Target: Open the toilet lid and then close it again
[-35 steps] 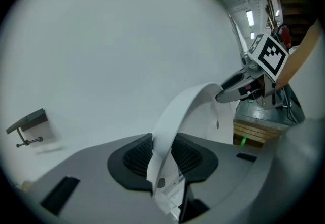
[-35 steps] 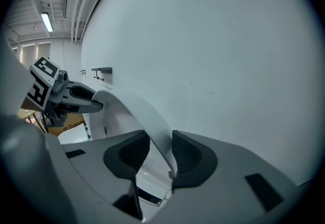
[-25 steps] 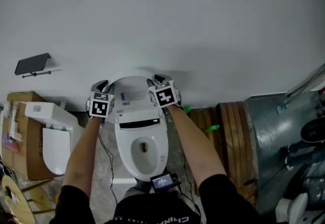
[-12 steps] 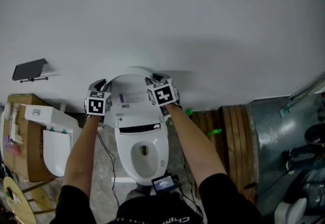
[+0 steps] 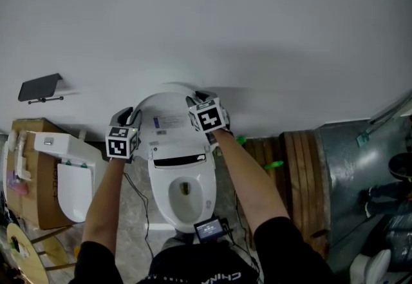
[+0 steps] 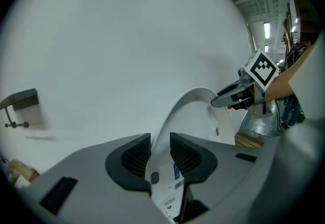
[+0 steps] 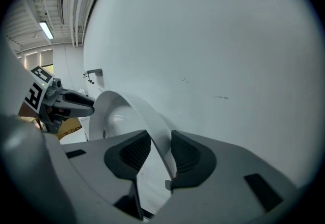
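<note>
A white toilet (image 5: 187,196) stands against the wall with its lid (image 5: 168,110) raised almost upright over the open bowl. My left gripper (image 5: 127,115) is at the lid's left edge and my right gripper (image 5: 201,97) is at its upper right edge. In the left gripper view the lid's rim (image 6: 195,114) runs between the dark pads (image 6: 136,154), and the left gripper (image 6: 160,142) is shut on it. In the right gripper view the curved lid rim (image 7: 127,108) fills the gap of the right gripper (image 7: 161,146), which is shut on it.
A second white toilet seat unit (image 5: 64,176) lies on a cardboard box (image 5: 26,176) at the left. A black shelf (image 5: 40,85) hangs on the wall. Wooden planks (image 5: 293,167) and a metal duct (image 5: 347,167) stand at the right. A small screen device (image 5: 207,229) sits at the bowl's front.
My left gripper has shifted a little down and outward along the lid's left edge. The right gripper keeps its place on the right edge, and the lid stays raised.
</note>
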Tool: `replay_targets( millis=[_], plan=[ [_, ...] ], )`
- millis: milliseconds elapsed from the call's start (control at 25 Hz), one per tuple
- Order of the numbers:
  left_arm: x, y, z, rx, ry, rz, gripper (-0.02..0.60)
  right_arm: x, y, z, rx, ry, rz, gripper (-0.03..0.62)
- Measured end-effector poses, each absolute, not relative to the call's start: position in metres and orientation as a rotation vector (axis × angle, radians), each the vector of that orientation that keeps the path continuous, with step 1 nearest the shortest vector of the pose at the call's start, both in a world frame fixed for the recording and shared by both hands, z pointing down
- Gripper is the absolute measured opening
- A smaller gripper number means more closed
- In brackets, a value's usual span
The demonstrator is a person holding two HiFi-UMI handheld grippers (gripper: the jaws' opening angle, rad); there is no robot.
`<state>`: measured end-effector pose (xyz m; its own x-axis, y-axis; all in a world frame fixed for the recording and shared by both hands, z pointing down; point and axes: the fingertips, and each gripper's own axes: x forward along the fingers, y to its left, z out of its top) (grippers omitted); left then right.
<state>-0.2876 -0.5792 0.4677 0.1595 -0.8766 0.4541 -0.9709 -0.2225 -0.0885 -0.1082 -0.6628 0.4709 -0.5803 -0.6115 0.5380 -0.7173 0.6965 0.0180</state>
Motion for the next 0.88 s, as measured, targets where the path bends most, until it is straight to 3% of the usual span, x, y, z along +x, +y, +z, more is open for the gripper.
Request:
replay_targets(
  millis=[640, 760, 880],
  plan=[
    [-0.272, -0.5, 0.453, 2.338, -1.587, 0.415, 0.104, -0.089, -0.606, 0.429, 1.073, -2.549, 0.445, 0.172],
    [-0.261, -0.473, 0.443, 2.412, -1.526, 0.364, 0.103, -0.086, -0.57, 0.416, 1.083, -2.585, 0.465, 0.085],
    [-0.25, -0.445, 0.439, 2.48, -1.462, 0.335, 0.091, -0.089, -0.532, 0.411, 1.075, -2.616, 0.476, 0.046]
  ],
)
